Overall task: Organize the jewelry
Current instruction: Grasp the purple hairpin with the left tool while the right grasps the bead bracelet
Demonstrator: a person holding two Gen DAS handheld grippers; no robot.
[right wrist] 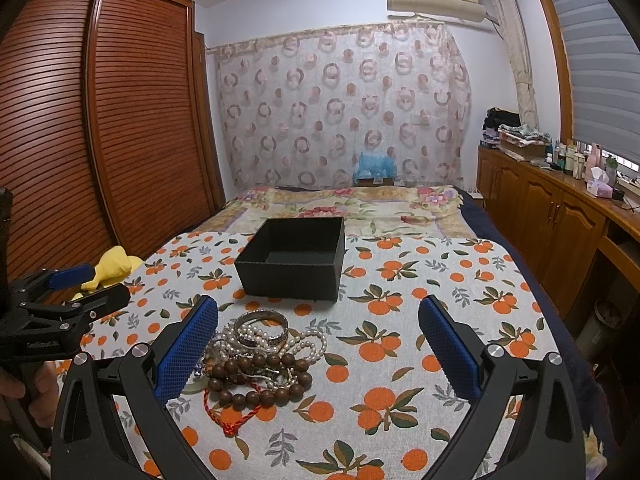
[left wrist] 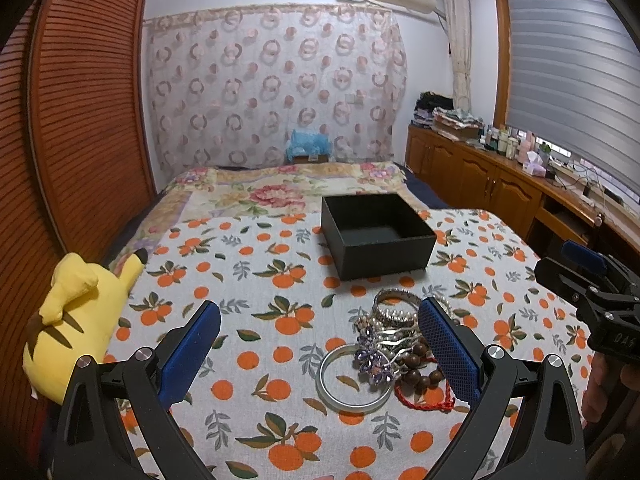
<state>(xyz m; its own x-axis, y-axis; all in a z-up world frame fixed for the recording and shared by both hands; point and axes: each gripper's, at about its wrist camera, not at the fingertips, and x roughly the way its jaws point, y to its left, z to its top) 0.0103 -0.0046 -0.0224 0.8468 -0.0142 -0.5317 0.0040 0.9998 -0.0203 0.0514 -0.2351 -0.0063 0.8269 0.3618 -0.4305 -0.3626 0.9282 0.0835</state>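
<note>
A pile of jewelry (left wrist: 400,344) lies on the orange-print cloth: silver bangles, pearl strands, purple crystal pieces, brown wooden beads (right wrist: 260,376), a red cord (right wrist: 232,416) and a pale glass bangle (left wrist: 352,380). An open black box (left wrist: 376,236) stands empty beyond the pile; it also shows in the right wrist view (right wrist: 292,264). My left gripper (left wrist: 320,344) is open, low over the cloth, the pile by its right finger. My right gripper (right wrist: 318,340) is open, the pile by its left finger. Neither holds anything.
A yellow plush toy (left wrist: 76,320) lies at the cloth's left edge. A slatted wooden wardrobe (right wrist: 120,120) stands on the left. Wooden cabinets (right wrist: 560,216) with bottles run along the right under the window. A floral bedspread (left wrist: 280,188) extends behind the box.
</note>
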